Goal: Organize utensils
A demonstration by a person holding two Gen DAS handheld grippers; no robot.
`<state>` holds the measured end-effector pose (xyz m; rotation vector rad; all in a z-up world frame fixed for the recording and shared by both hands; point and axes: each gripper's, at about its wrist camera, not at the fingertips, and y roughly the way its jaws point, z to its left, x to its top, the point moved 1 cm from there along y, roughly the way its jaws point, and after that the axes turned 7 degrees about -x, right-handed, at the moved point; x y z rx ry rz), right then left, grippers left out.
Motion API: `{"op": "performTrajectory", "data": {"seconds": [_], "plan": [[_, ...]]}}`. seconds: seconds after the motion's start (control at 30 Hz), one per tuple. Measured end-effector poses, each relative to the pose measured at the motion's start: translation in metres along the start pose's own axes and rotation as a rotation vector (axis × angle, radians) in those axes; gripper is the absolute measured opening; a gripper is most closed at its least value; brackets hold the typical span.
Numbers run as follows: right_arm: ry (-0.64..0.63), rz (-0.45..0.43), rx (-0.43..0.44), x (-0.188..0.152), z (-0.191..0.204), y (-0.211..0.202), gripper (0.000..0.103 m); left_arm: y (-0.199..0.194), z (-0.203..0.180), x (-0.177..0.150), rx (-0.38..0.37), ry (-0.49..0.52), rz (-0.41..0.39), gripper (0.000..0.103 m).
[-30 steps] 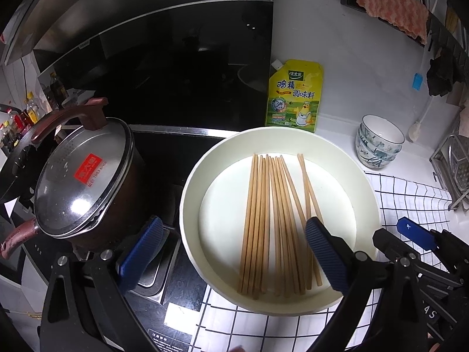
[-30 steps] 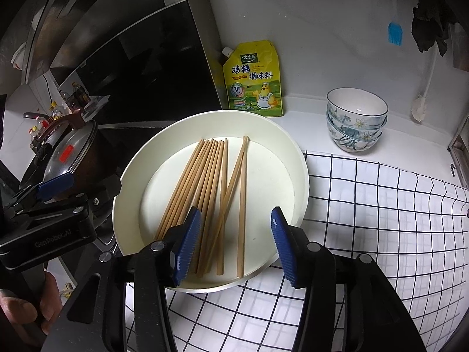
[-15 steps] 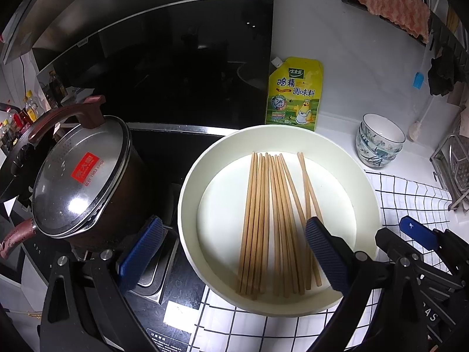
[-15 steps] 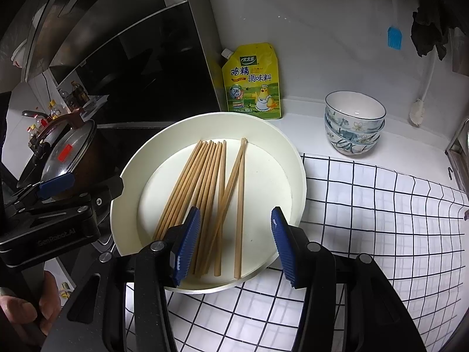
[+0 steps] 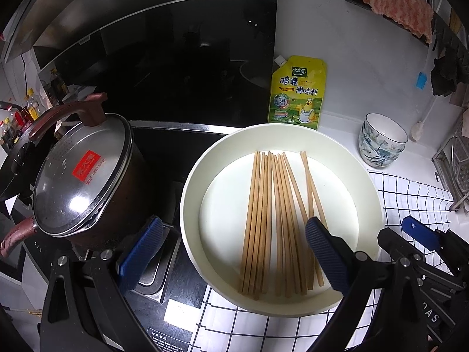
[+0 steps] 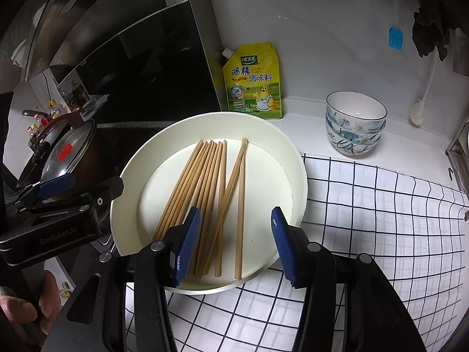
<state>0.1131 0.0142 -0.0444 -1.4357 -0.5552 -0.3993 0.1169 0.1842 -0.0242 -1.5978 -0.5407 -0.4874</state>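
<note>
Nothing has really moved since the earlier frames: both grippers hang at the same place over the round cream-white plastic basin (image 5: pixel 370 182), and the thin wooden chopsticks (image 5: pixel 272 220) lie in it as before.

Left of the basin stands the dark pot with a glass lid (image 5: pixel 79 176), very near its rim, so a wide sweep to the left could hit it. Far right is a stack of white flowered bowls (image 6: pixel 354 123), fragile but well apart; behind stands a yellow seasoning pouch (image 6: pixel 252 82).

The chopsticks are light, stiff and smooth, so I judge they roll and slip easily; best to pinch them at the middle, across the bundle.

The left gripper (image 5: pixel 231 252) is spread wide and empty; the right gripper (image 6: pixel 234 243) is half spread over the near ends, touching nothing.
</note>
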Motion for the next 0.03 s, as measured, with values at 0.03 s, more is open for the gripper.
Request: {"op": "performTrajectory", "data": {"seconds": [0.03], "plan": [[0.002,-0.002,0.000,0.0002,-0.0004,-0.0001,0.048,-0.0004,0.0002,-0.0001,0.001,0.000,-0.002,0.096]]}}
